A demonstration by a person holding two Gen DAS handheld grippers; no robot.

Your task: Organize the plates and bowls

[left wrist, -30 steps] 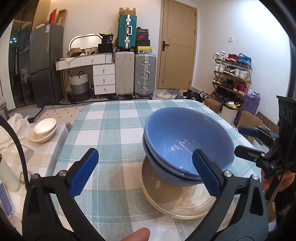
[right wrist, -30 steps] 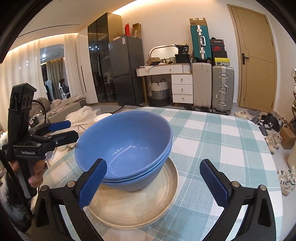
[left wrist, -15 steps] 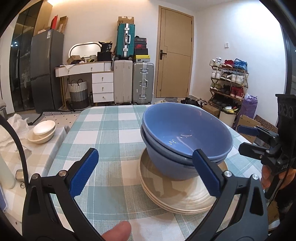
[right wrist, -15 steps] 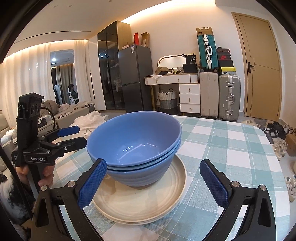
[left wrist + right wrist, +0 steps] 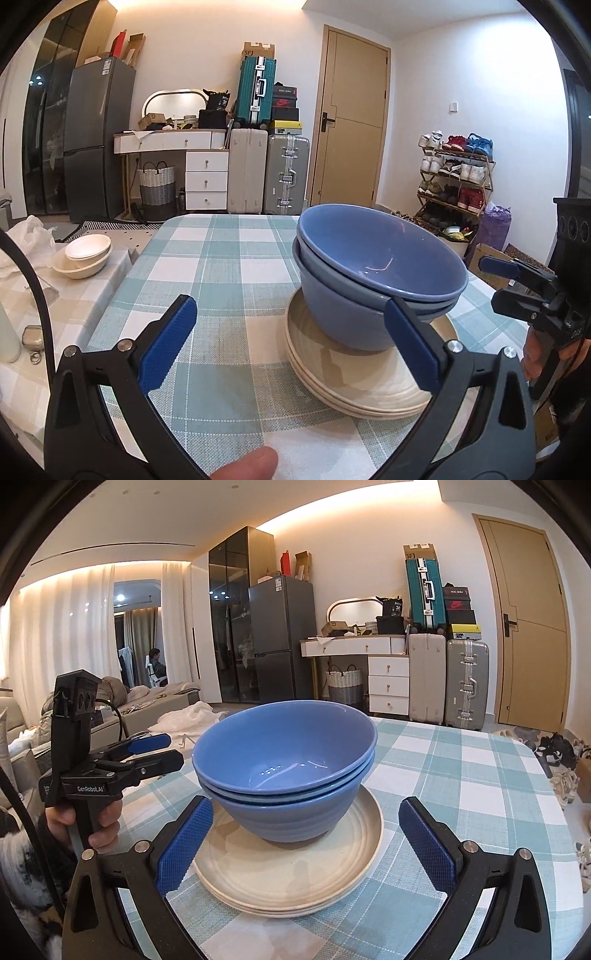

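Nested blue bowls (image 5: 373,266) (image 5: 284,760) stand on a stack of cream plates (image 5: 354,387) (image 5: 288,871) on the checked table (image 5: 229,266) (image 5: 461,775). My left gripper (image 5: 290,347) is open just in front of the stack and to its left; its right finger overlaps the lowest bowl's wall in the image. My right gripper (image 5: 306,845) is open too, with its blue pads either side of the plates' near rim and touching nothing. Each gripper shows in the other's view, the left (image 5: 147,753) at the stack's left and the right (image 5: 517,288) at its right, each held by a hand.
Small cream bowls (image 5: 83,254) sit on a lower side table at the left, beside a white bottle (image 5: 7,332) and keys (image 5: 33,338). The table's near edge lies just under my grippers. Suitcases (image 5: 269,170), drawers and a shoe rack (image 5: 454,177) stand beyond.
Both wrist views have dropped and levelled out, now looking at the bowls more from the side. Bowls and plates have stayed in place. Both grippers have stayed open.
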